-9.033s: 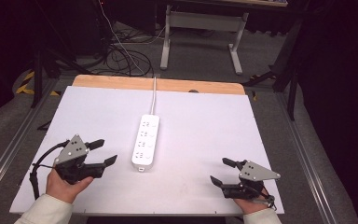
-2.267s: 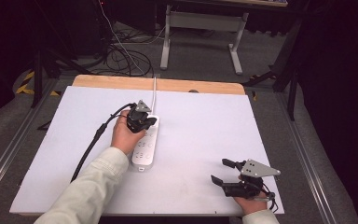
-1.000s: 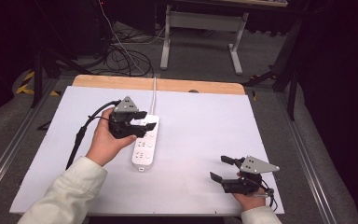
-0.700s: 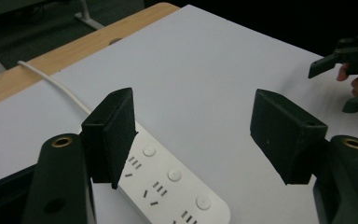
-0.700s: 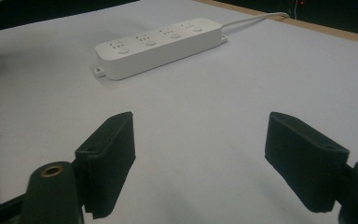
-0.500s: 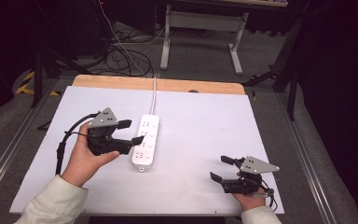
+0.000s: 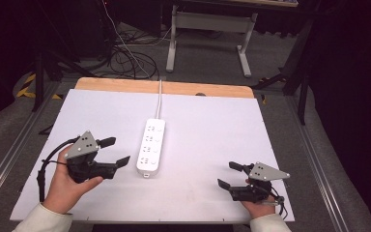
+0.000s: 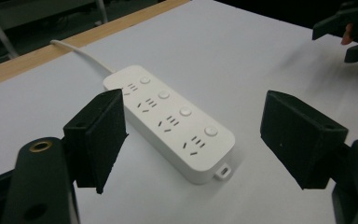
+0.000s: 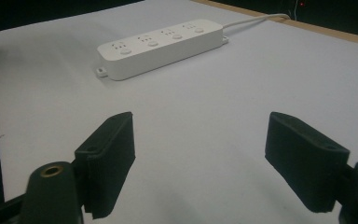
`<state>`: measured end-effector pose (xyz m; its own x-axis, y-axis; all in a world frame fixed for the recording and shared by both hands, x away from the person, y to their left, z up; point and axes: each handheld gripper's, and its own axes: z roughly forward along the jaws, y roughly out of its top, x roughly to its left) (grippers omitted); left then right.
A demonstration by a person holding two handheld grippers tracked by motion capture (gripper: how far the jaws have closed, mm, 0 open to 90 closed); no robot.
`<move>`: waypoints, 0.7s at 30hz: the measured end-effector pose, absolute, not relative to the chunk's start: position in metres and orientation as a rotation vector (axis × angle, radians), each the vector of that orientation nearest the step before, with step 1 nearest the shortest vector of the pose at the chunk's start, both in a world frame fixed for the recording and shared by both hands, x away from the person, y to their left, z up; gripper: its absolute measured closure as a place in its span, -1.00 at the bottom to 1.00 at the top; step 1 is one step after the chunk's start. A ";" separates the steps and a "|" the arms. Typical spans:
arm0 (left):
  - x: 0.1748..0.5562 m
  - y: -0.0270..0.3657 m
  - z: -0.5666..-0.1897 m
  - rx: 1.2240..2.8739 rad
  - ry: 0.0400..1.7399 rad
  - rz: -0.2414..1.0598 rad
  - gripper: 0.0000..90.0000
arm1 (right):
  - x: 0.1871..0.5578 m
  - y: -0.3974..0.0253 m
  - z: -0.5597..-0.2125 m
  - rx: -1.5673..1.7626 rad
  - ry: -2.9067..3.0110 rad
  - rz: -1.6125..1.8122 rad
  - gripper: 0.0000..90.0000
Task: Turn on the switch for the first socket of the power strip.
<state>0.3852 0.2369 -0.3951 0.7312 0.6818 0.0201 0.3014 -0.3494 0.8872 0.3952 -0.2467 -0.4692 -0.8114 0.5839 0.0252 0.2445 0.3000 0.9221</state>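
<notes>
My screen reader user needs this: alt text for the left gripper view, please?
A white four-socket power strip lies flat on a white table, its cord trailing toward the far edge, framed between the left gripper's open black jaws.

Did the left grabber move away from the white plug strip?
Yes. The left gripper was over the power strip a moment ago; now it sits apart at the strip's left, nearer the table's near edge, jaws open.

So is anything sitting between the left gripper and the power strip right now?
Nothing visible. Bare white table lies between the open left gripper and the power strip; the right gripper rests far off.
</notes>
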 end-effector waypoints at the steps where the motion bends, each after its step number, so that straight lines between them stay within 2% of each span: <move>1: 0.383 0.240 -0.399 1.941 0.751 0.495 -0.49 | 0.395 -0.247 -0.469 0.748 2.258 1.516 -0.46; 8: 0.373 0.260 -0.419 1.919 0.766 0.476 -0.48 | 0.395 -0.247 -0.469 0.745 2.259 1.517 -0.46; 11: 0.369 0.269 -0.428 1.853 0.802 0.380 -0.45 | 0.395 -0.247 -0.469 0.744 2.259 1.518 -0.46; 21: 0.359 0.278 -0.456 1.899 0.827 0.431 -0.44 | 0.394 -0.247 -0.469 0.741 2.263 1.517 -0.46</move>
